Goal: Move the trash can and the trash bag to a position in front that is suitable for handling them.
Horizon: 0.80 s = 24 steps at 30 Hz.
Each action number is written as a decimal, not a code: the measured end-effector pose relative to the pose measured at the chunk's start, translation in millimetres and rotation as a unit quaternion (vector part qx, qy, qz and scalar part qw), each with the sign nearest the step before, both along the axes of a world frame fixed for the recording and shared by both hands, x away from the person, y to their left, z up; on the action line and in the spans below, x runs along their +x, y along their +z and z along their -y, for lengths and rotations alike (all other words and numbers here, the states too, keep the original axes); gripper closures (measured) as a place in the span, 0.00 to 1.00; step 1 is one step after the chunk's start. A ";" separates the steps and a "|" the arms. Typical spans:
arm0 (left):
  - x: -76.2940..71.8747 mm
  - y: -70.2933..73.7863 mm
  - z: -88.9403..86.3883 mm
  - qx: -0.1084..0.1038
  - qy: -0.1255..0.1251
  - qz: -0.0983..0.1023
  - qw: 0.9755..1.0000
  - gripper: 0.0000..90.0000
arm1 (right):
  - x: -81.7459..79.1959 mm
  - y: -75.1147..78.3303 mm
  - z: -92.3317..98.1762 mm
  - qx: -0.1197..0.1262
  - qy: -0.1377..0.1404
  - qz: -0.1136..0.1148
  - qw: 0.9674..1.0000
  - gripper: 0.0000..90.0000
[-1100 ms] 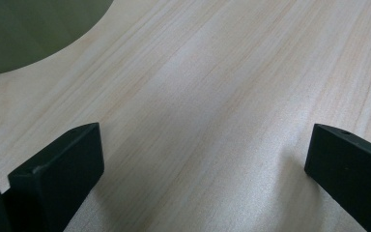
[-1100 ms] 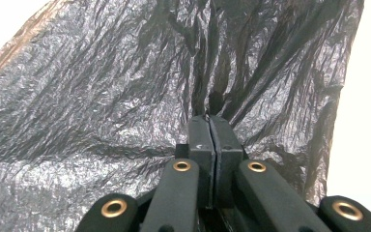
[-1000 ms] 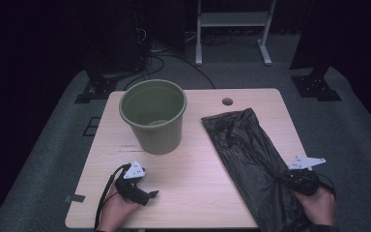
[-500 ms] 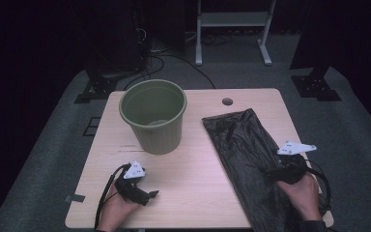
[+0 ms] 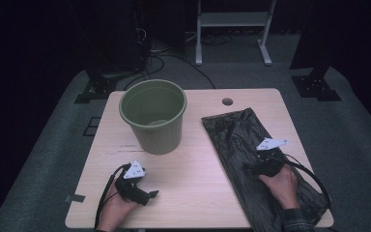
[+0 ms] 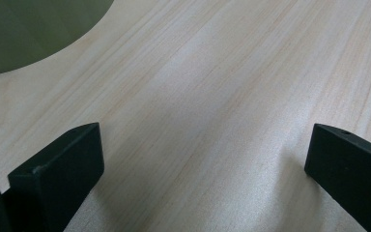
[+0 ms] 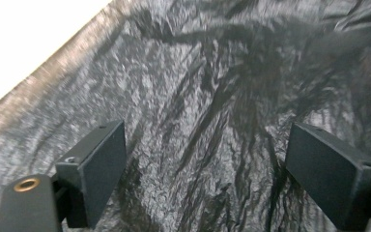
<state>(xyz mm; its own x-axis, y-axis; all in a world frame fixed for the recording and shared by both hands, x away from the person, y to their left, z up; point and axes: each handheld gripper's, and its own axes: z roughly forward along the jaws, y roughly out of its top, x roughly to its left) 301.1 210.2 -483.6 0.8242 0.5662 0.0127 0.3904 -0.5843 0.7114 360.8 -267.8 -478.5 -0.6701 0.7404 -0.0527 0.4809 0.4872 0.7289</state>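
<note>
A crumpled black plastic bag [image 5: 241, 140] lies flat along the right side of the pale wooden table [image 5: 198, 169]. An empty green bin [image 5: 153, 116] stands upright at the far left. My right gripper [image 5: 252, 165] hovers low over the bag's middle, pointing away and to the left. In the right gripper view the right gripper [image 7: 207, 159] has just been opening its jaws and stands wide, with the bag [image 7: 222, 72] beneath and nothing pinched. My left gripper [image 5: 147, 195] rests near the front left. In the left gripper view the left gripper [image 6: 203, 145] is open over bare wood, with the bin [image 6: 29, 34] ahead.
A round cable hole [image 5: 227, 101] sits at the table's far edge. Behind the table stand a white metal frame [image 5: 232, 19] and dark stands, with cables on the grey floor. The bag's near end hangs over the front right corner [image 5: 314, 208].
My right hand has moved left and a little farther away, from the bag's near right edge to its middle. The left hand has stayed put.
</note>
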 end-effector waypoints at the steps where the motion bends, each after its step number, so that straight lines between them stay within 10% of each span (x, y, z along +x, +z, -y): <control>1: 0.0 0.0 0.0 0.000 0.000 0.000 1.000 0.00 | 0.0 0.0 0.0 0.000 0.000 0.000 1.000 0.15; 24: -1.3 19.3 -4.5 -0.032 0.014 -0.016 0.999 0.00 | 3.3 -7.6 7.0 0.026 -0.001 -0.018 1.000 0.14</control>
